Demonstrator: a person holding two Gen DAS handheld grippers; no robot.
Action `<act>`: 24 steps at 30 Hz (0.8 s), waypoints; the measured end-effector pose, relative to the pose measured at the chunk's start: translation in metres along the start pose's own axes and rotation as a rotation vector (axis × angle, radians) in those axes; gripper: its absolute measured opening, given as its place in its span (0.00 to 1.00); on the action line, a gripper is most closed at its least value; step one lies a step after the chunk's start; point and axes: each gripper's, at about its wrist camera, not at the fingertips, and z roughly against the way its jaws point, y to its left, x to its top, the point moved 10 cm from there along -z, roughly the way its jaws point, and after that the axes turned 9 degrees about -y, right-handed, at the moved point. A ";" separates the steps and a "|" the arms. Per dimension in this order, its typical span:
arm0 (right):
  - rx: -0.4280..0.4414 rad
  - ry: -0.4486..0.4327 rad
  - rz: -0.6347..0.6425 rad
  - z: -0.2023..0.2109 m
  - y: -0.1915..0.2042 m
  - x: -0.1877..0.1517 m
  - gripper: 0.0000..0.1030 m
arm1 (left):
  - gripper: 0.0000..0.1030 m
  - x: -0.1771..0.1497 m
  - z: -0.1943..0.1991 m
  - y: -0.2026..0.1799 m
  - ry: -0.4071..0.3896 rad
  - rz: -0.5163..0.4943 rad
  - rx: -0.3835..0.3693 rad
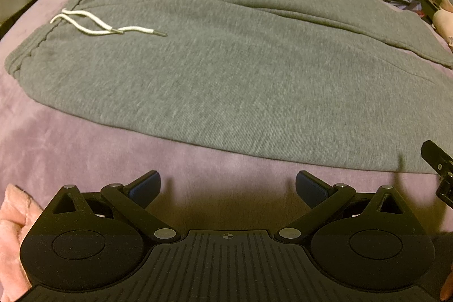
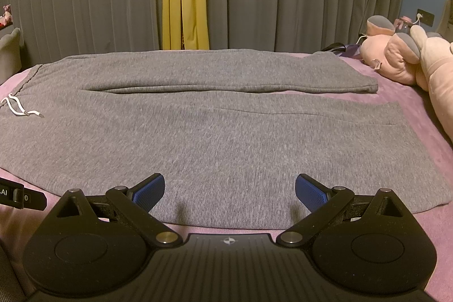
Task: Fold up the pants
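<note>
On bed [image 2: 402, 104] — one pants [image 2: 198, 137], two grippers.

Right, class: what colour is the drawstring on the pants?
White, against the grey pants. The drawstring shows best in the left wrist view.

Bare purple blanket [image 2: 419, 234] borders the pants' [image 2: 215, 137] near edge; plush toys [image 2: 407, 58] crowd the right.

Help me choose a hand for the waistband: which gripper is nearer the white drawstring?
Left. The left gripper is open over the blanket below the waist end, where the drawstring lies. The right gripper is open by the leg section, the drawstring far left.
</note>
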 end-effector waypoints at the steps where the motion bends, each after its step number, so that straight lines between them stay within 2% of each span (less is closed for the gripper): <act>1: 0.000 0.000 0.000 0.000 0.000 0.000 0.96 | 1.00 0.000 0.000 0.000 0.000 0.000 0.000; 24: -0.001 0.001 0.001 -0.001 0.000 -0.001 0.96 | 1.00 0.001 0.001 0.000 0.006 0.021 -0.017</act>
